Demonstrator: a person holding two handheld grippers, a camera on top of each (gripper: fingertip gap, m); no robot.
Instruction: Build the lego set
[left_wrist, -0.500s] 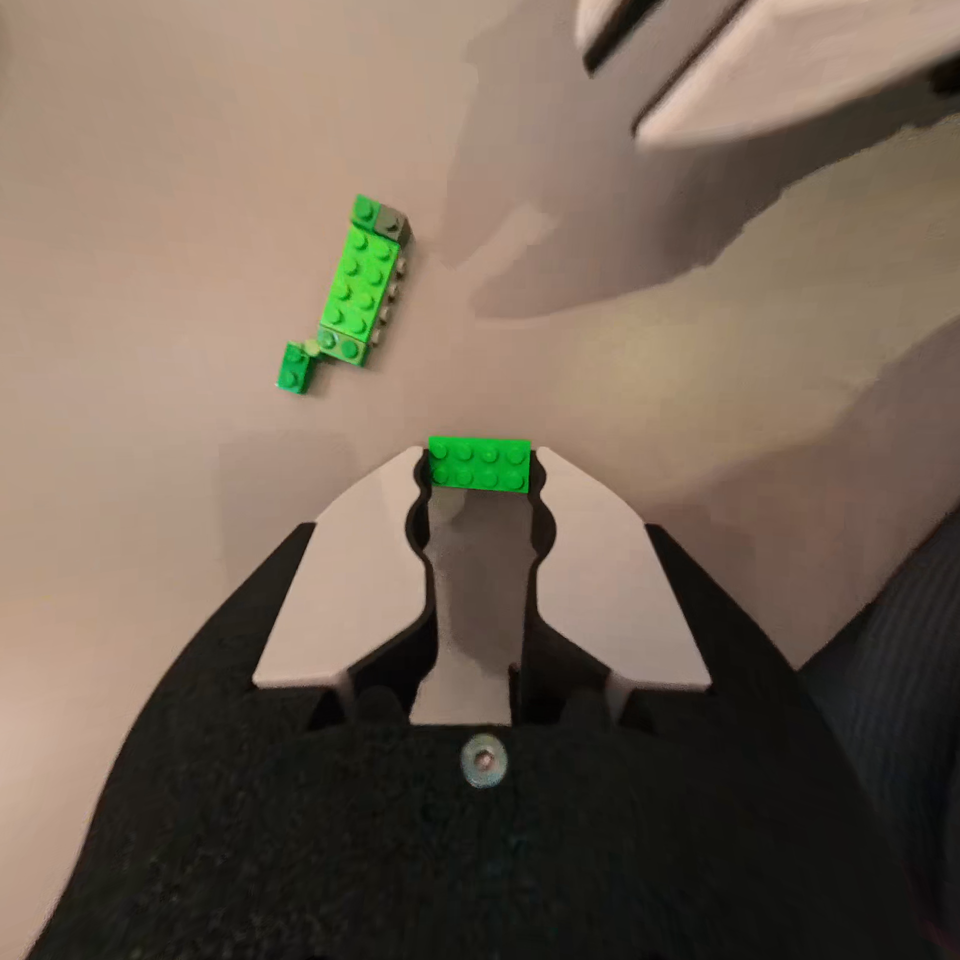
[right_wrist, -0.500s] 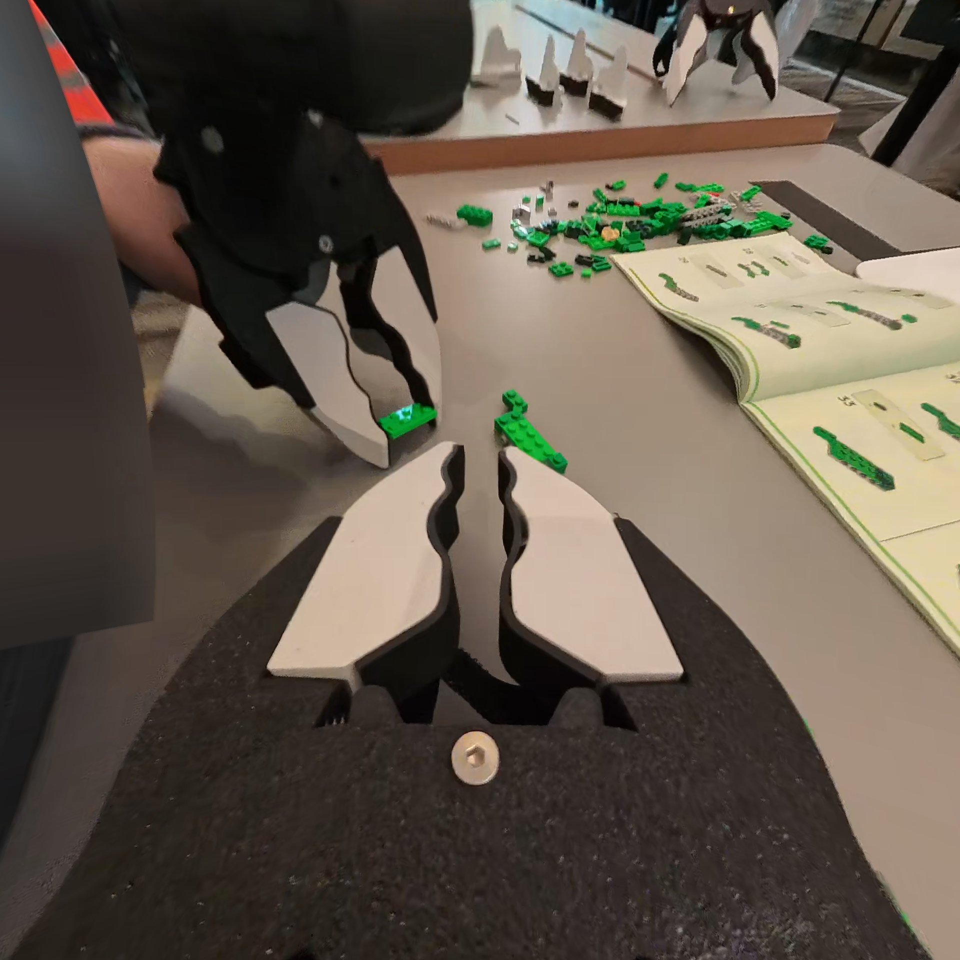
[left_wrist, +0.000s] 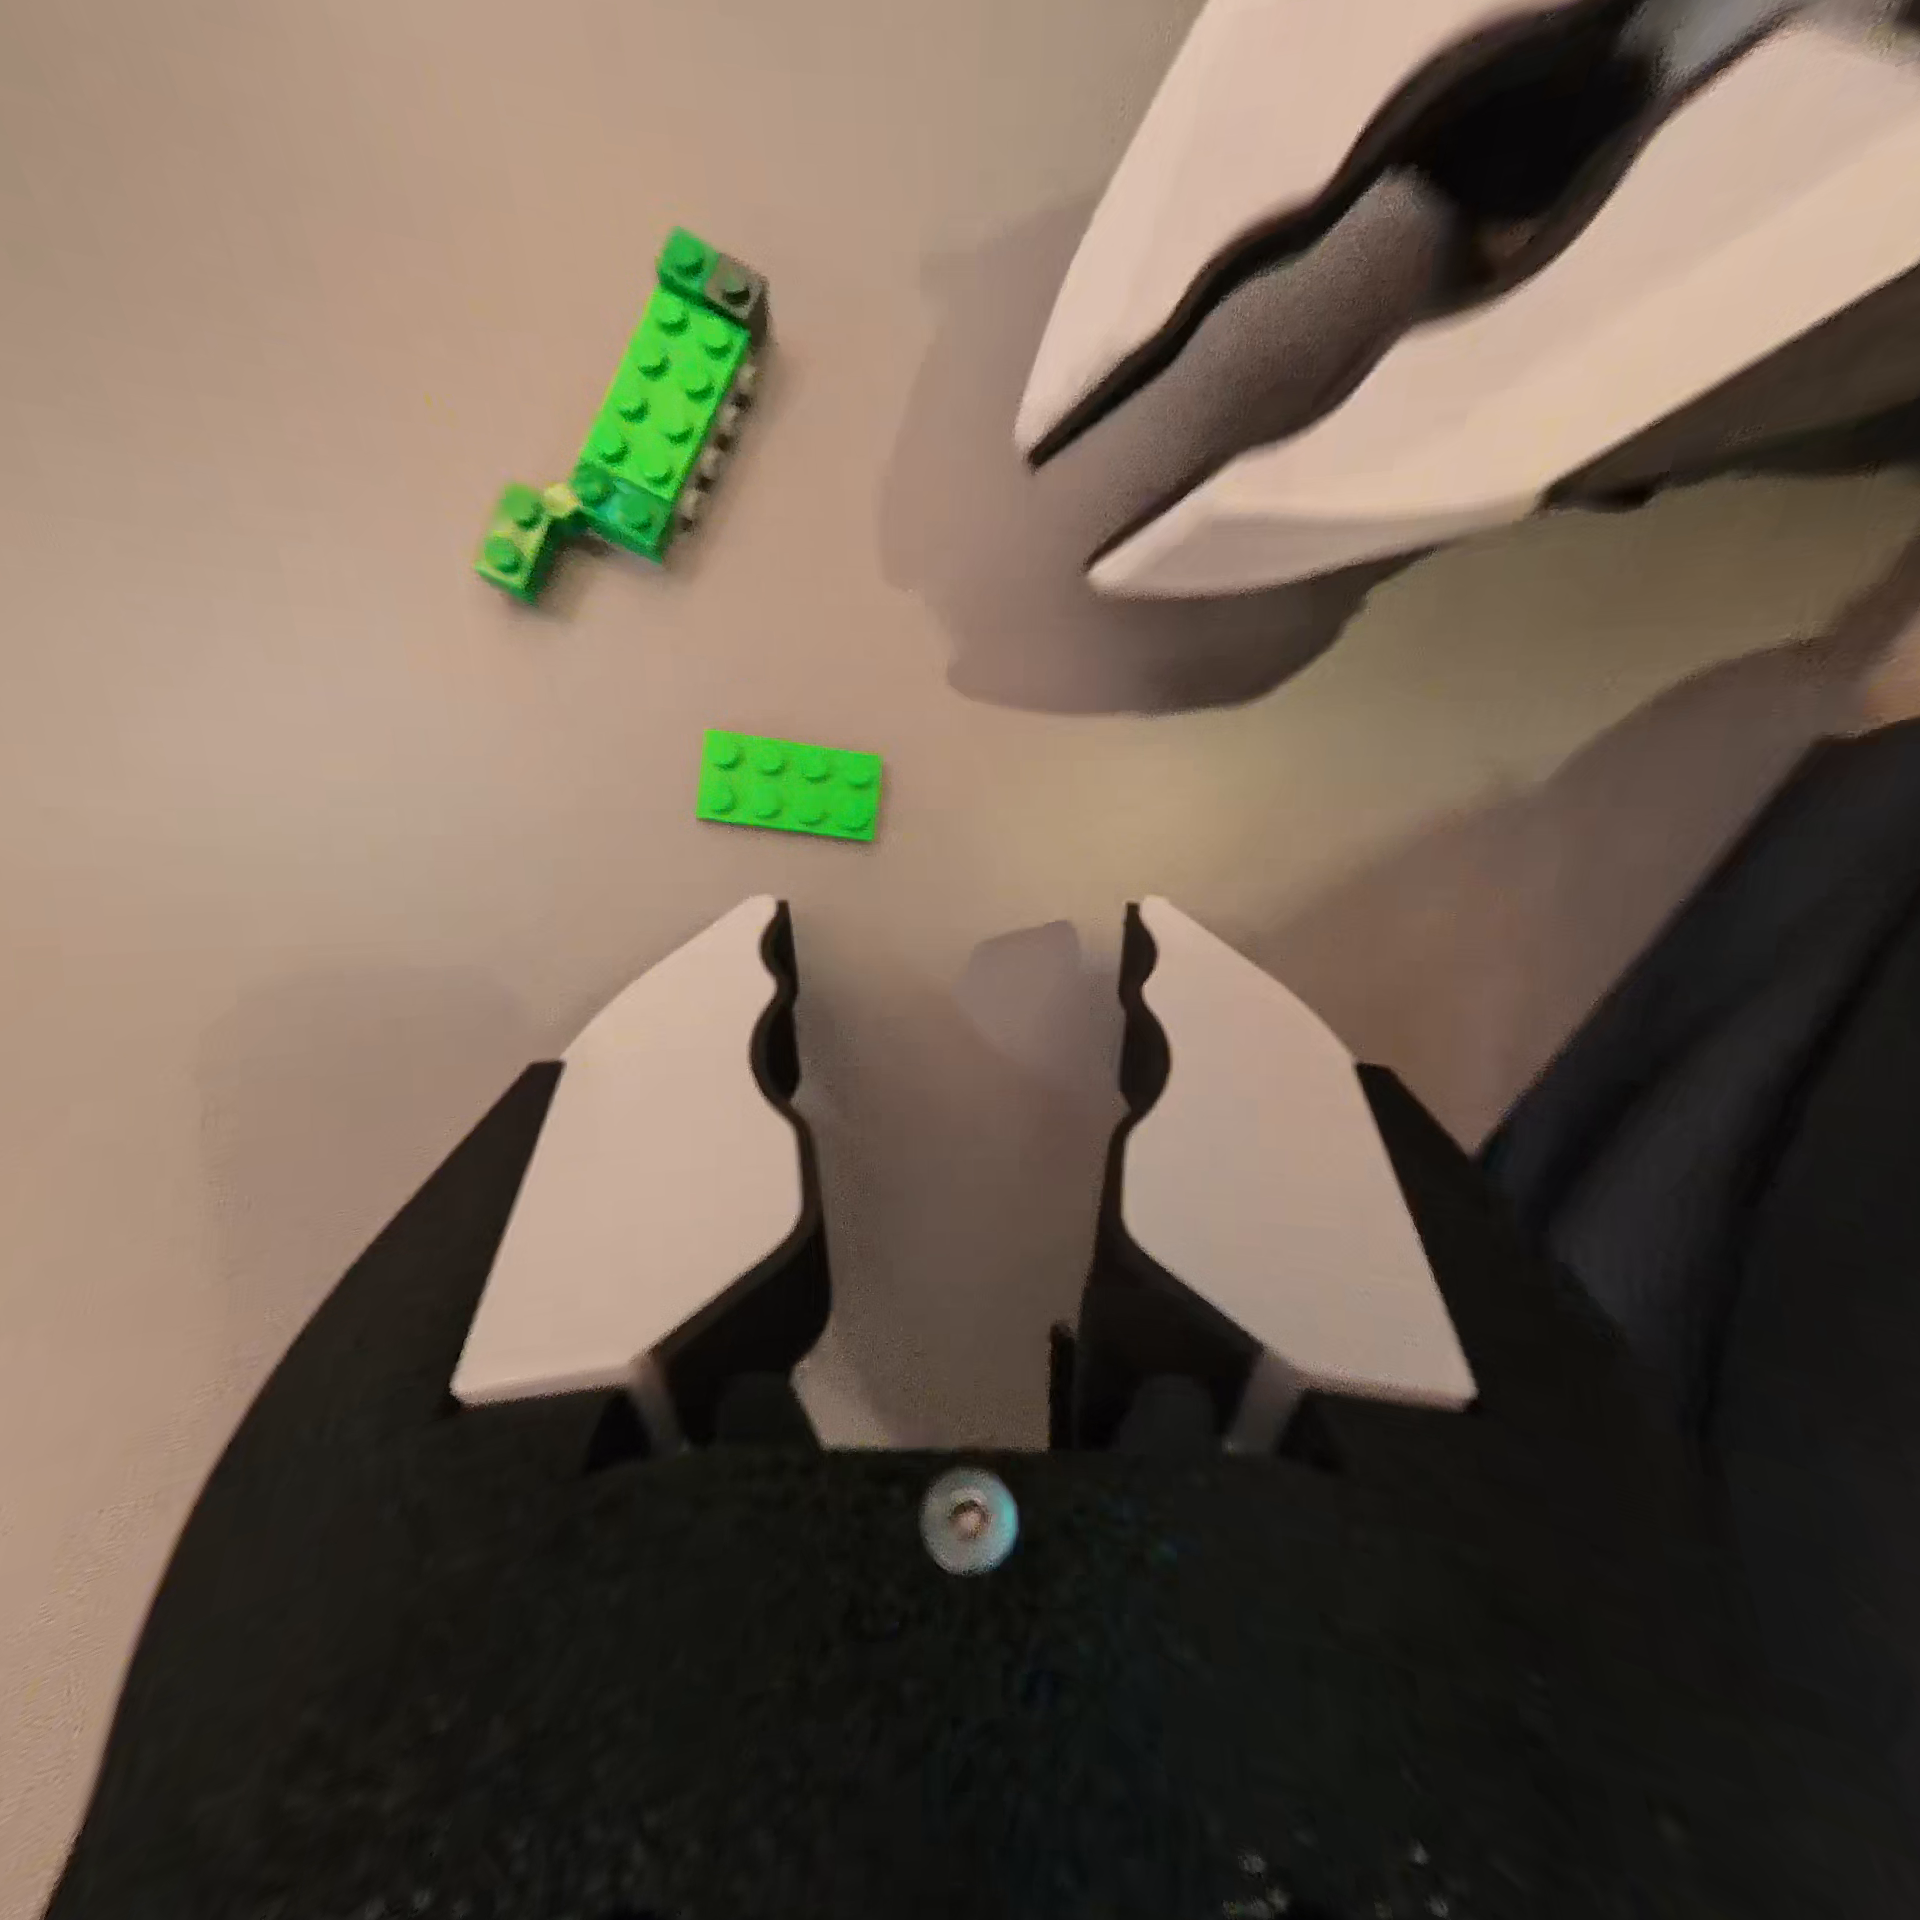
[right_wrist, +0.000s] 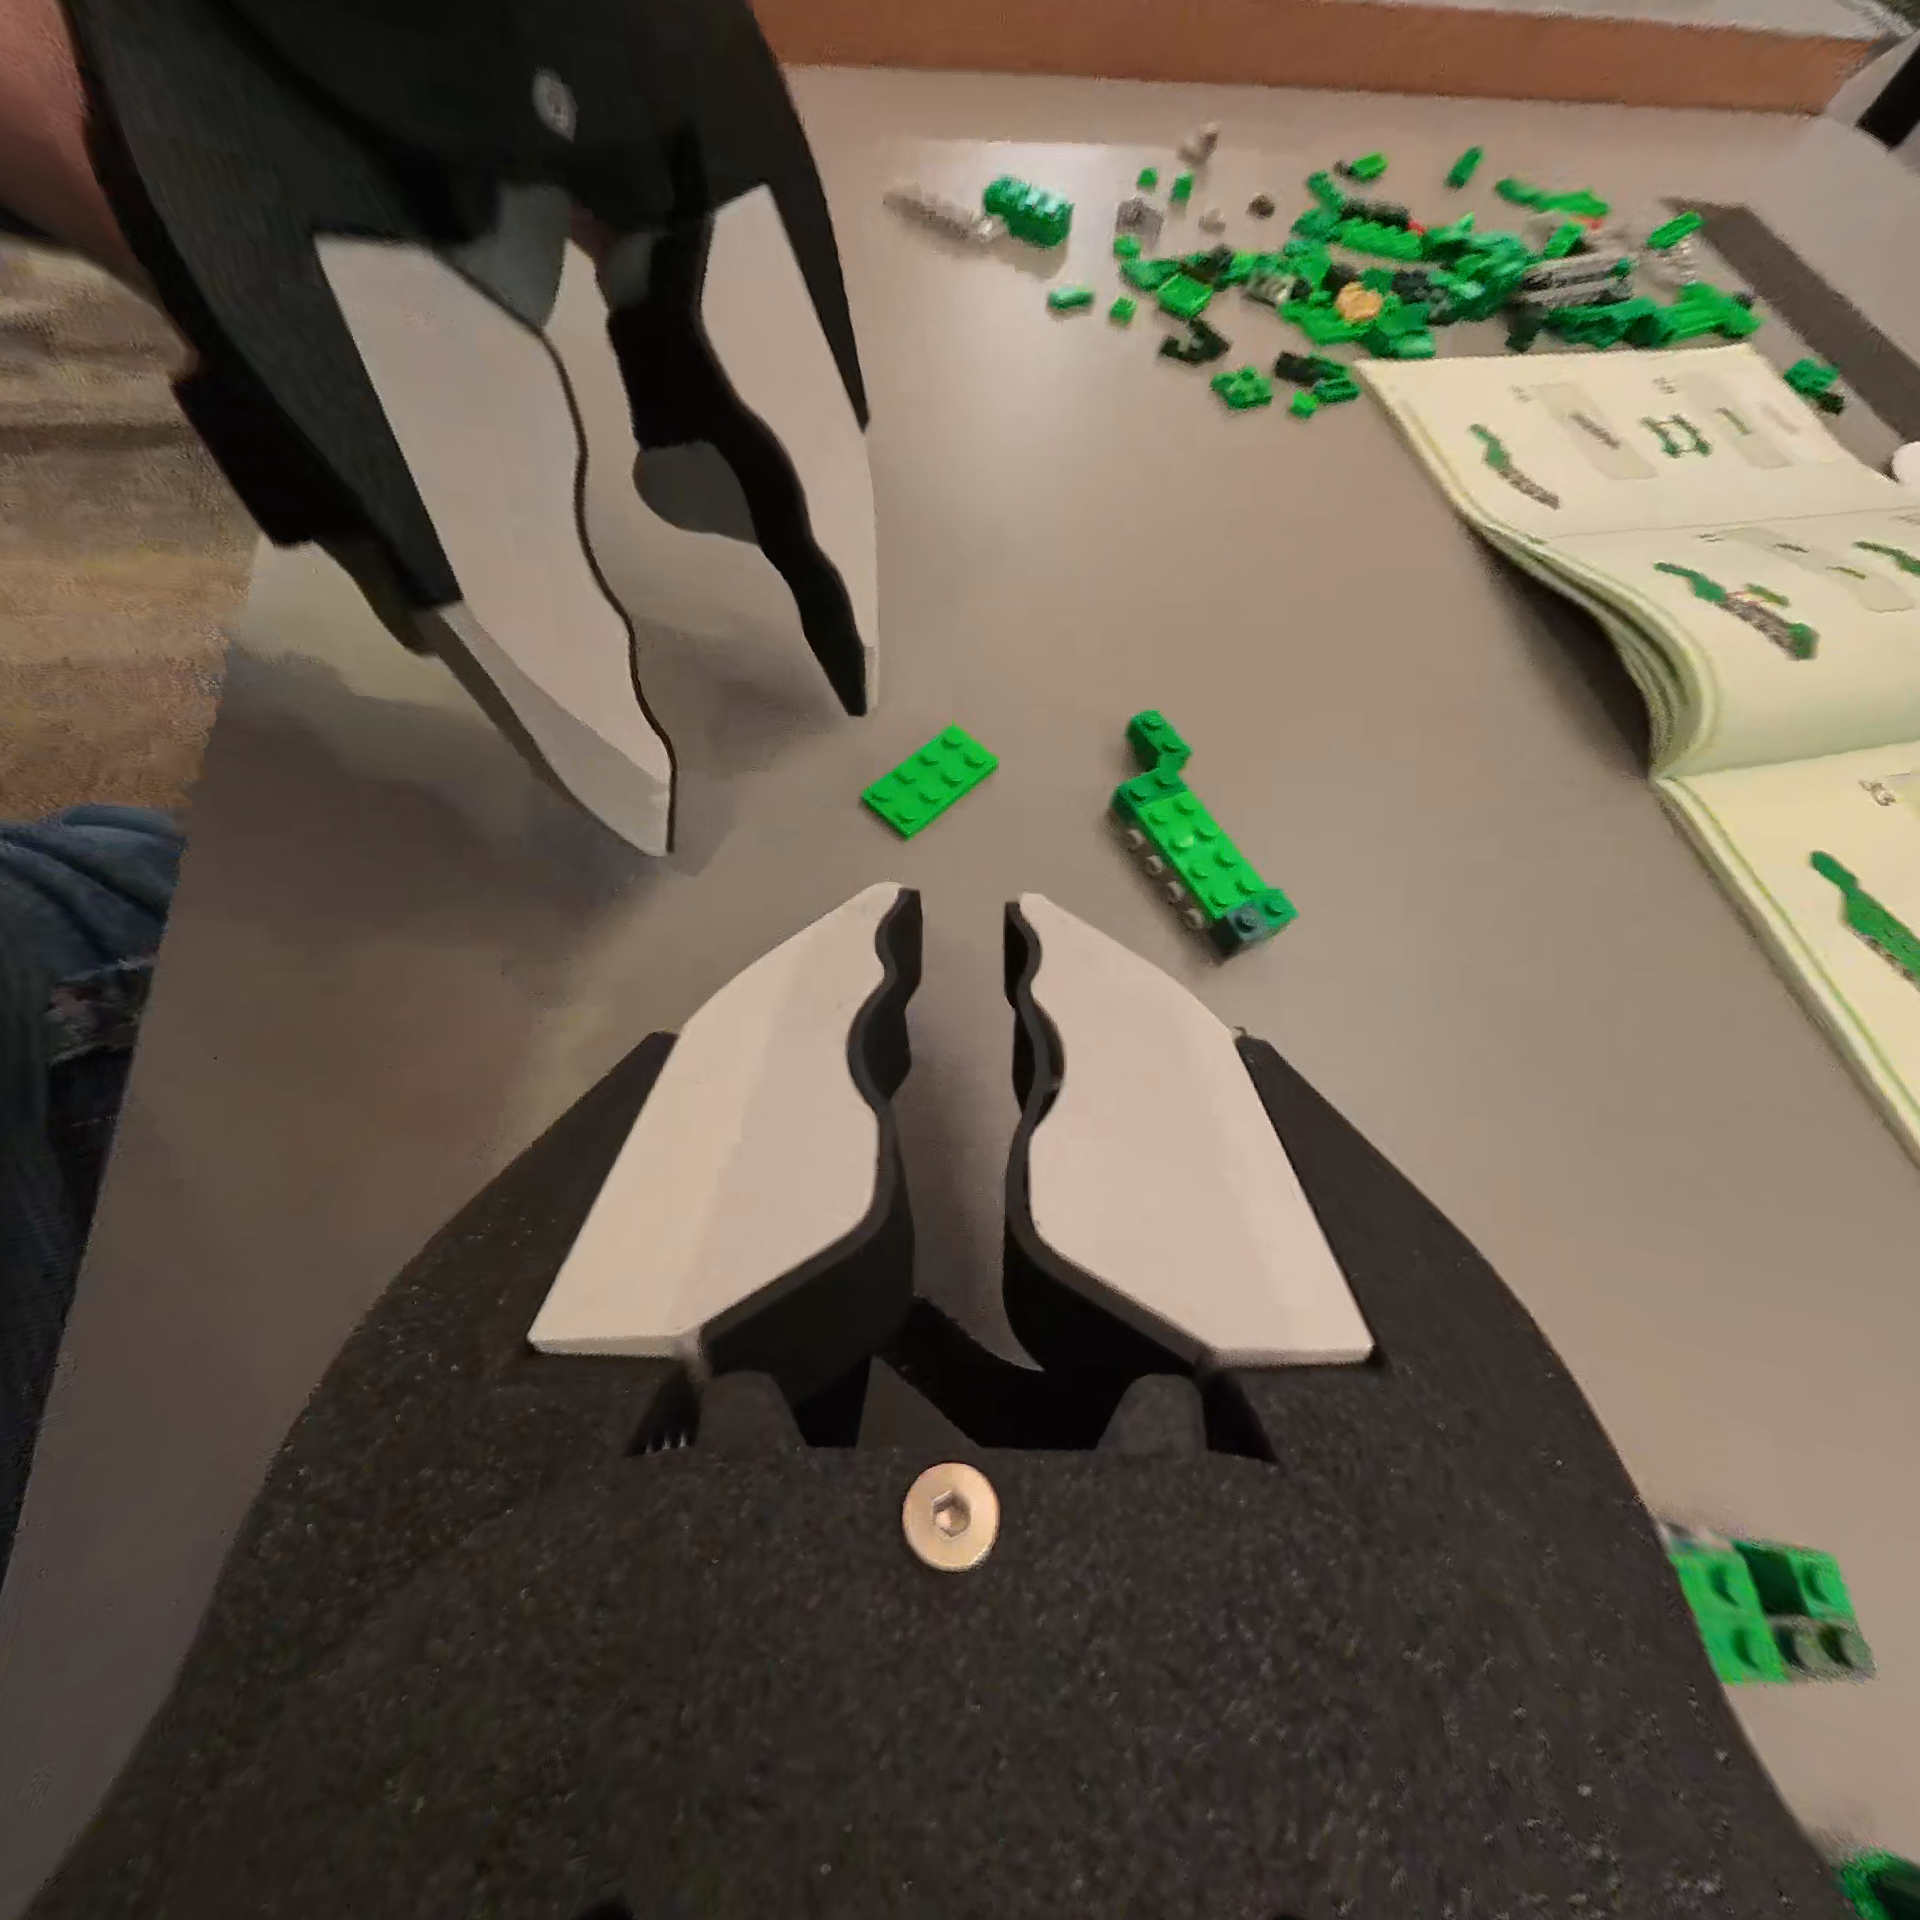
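A bright green 2x4 plate (left_wrist: 790, 784) lies flat on the grey table, just ahead of my left gripper (left_wrist: 956, 914), which is open and empty. It also shows in the right wrist view (right_wrist: 930, 779). A partly built green assembly with grey side pieces (left_wrist: 644, 416) lies beyond the plate to the left; it also shows in the right wrist view (right_wrist: 1195, 842). My right gripper (right_wrist: 961, 899) is empty, its fingers a narrow gap apart, just short of the plate. The left gripper (right_wrist: 764, 769) hangs over the plate's left side. The right gripper (left_wrist: 1060, 514) shows at upper right.
A pile of loose green and grey bricks (right_wrist: 1455, 281) lies at the far side of the table (right_wrist: 1143, 582). An open instruction booklet (right_wrist: 1714, 582) lies at the right. More green bricks (right_wrist: 1766, 1621) sit near my right side. A person's dark clothing (left_wrist: 1766, 1039) borders the table.
My left gripper has opened and let go of the green plate, which now lies on the table, and it has drawn back. The right gripper has moved in closer.
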